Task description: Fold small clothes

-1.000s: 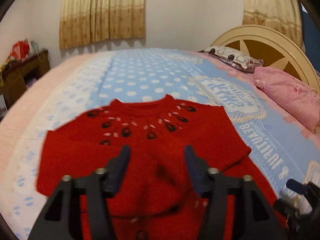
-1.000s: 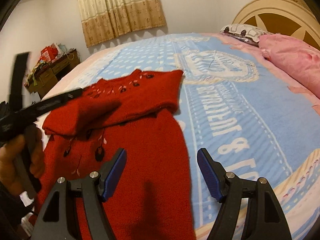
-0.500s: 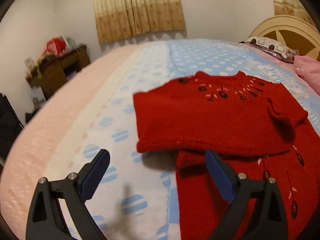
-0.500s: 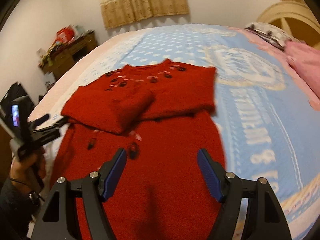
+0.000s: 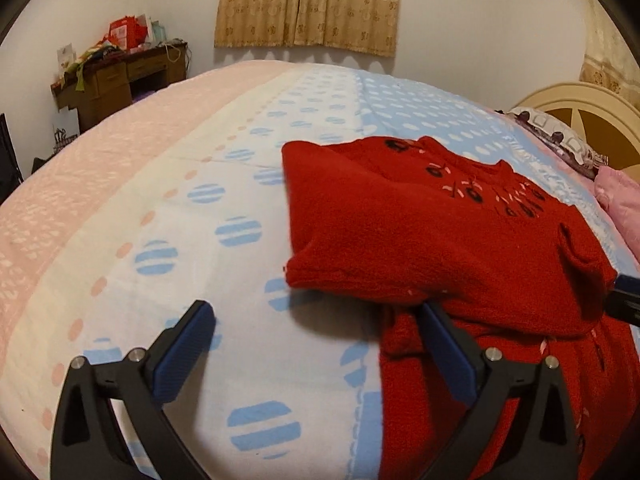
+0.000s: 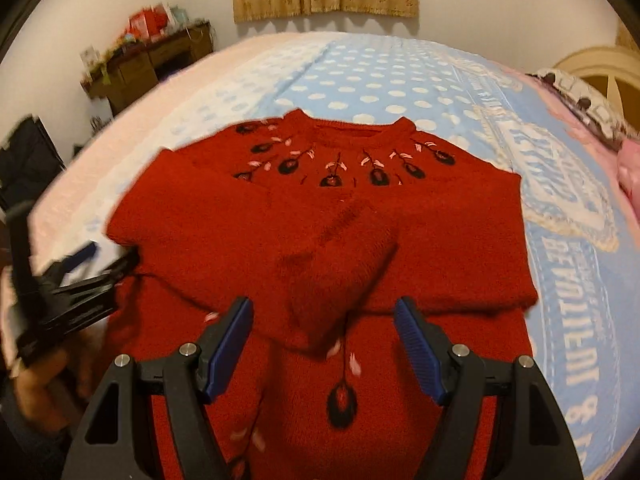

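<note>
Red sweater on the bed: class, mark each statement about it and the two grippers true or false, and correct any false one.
1. Both sleeves of the red sweater are folded across its chest. True.
2. The right gripper clamps a sleeve. False: its jaws are open, nothing between the pads.
3. The left gripper holds nothing. True; its jaws are opening.
4. The sweater lies on a bare wooden floor. False: it lies on a dotted blue bedspread.

A red knitted sweater with dark embroidered flowers lies on the blue polka-dot bed, both sleeves folded across its chest. The right claw hovers above it, jaws apart, empty. The left claw sits beside the sweater's left edge.
</note>
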Demonstrator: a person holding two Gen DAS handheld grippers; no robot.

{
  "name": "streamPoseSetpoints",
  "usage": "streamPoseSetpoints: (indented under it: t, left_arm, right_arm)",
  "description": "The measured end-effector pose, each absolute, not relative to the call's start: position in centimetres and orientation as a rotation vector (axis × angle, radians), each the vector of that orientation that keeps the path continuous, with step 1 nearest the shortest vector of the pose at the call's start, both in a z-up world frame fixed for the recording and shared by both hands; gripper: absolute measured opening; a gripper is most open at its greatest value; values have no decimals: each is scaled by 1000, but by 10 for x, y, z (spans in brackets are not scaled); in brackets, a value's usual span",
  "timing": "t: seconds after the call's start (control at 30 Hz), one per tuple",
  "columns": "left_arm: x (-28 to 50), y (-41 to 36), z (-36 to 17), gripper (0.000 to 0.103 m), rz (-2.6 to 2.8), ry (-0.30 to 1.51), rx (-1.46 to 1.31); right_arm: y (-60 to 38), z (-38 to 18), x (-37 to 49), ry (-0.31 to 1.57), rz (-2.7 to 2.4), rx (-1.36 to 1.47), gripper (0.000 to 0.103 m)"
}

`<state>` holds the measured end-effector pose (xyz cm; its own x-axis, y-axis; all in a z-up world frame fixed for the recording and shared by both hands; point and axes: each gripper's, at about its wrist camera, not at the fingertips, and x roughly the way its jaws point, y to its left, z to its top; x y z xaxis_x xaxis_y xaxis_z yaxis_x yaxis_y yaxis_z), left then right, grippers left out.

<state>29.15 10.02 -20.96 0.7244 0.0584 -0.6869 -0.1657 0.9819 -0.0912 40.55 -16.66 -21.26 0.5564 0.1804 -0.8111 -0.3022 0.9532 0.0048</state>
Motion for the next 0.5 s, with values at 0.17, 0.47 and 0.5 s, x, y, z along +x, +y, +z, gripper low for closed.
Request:
streamPoseSetpoints:
  t: [0.17,0.47,0.5]
  left_arm:
    - [293,100,-212,103,127,749,-137]
    - [295,103,-213,103,119,754,-157]
    - [295,103,-213,103,119,755,-161]
  right_arm:
    - [-178,-219,428,949,235,-87,14]
    - [-230,-175,419,790,210,52,7]
    - [-236,-169,417,764,205,69,7]
